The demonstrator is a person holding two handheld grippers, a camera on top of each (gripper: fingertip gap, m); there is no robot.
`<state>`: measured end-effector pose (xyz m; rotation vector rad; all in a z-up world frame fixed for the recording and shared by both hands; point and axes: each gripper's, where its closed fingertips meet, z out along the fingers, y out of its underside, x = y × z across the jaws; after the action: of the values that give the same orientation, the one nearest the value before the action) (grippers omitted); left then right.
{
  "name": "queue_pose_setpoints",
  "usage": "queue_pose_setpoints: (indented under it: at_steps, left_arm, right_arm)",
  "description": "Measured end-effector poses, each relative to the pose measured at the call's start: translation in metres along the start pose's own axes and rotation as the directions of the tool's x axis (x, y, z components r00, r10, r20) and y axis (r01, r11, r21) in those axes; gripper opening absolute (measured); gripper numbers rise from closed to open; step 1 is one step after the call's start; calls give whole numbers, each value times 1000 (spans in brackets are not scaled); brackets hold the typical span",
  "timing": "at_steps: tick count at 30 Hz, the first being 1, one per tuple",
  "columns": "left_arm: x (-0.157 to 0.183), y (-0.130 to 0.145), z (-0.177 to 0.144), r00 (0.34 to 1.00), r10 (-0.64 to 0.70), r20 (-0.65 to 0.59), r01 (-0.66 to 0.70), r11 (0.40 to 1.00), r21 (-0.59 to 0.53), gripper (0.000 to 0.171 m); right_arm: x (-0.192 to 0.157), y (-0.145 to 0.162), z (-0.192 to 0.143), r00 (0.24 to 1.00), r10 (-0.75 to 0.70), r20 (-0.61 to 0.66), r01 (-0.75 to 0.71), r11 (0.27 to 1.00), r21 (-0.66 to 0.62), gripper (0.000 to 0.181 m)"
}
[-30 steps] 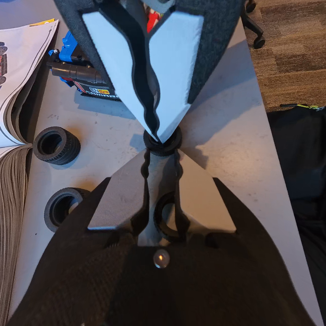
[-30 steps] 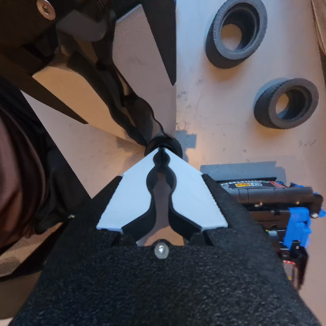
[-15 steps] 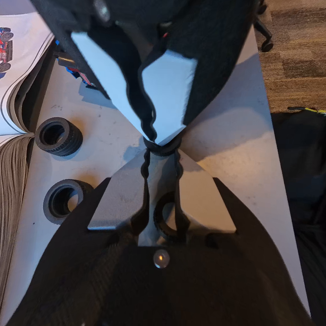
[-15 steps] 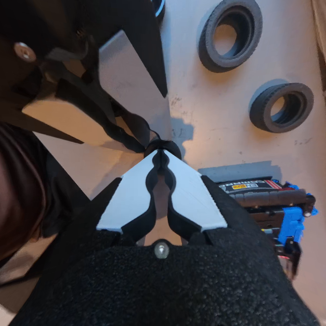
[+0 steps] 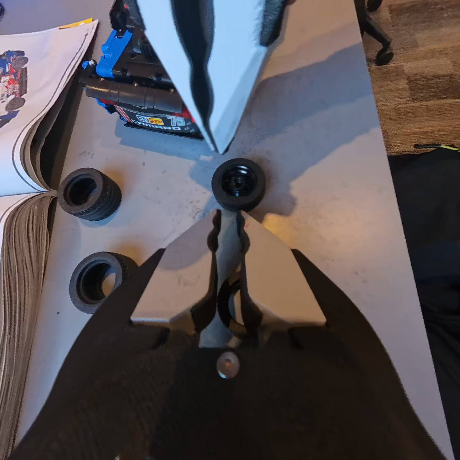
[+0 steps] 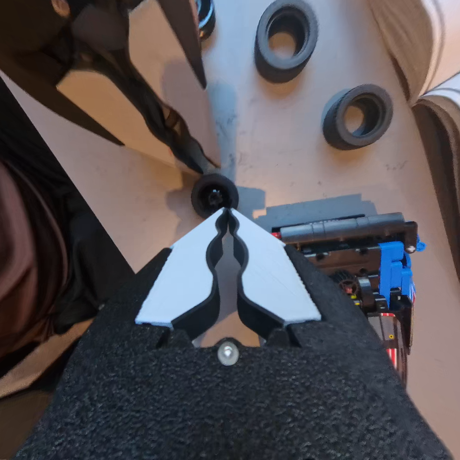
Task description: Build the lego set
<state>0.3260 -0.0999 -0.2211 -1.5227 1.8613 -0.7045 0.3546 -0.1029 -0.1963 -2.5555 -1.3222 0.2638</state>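
One small black wheel with glossy hub, between slightly parted left gripper and closed right gripper.

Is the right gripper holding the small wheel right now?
No: the right gripper has its fingers closed on nothing, with the wheel lying free on the table just past their tips.

table | wheel | tyres | car | booklet
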Motion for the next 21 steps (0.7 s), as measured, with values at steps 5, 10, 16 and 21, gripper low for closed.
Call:
queue_pose_setpoints:
  at_steps: [5,10,16,21]
  left_arm:
    - [0,-1,0,1000,-10,-19,10,1000,5,16]
    - [2,-1,-1,999,-14,-42,14,1000,13,21]
    - [6,-6,2,999,17,-40,-16,1000,20,26]
    - [0,-3,3,999,-15,-29,15,1000,0,31]
  right_arm:
    - [-7,4,8,997,-79,8,80,994,-80,0]
    - [-9,8,22,993,-107,41,112,981,-157,0]
    - [-10,7,25,989,-121,84,134,976,-171,0]
    - [-6,-4,29,994,-41,98,50,994,-92,0]
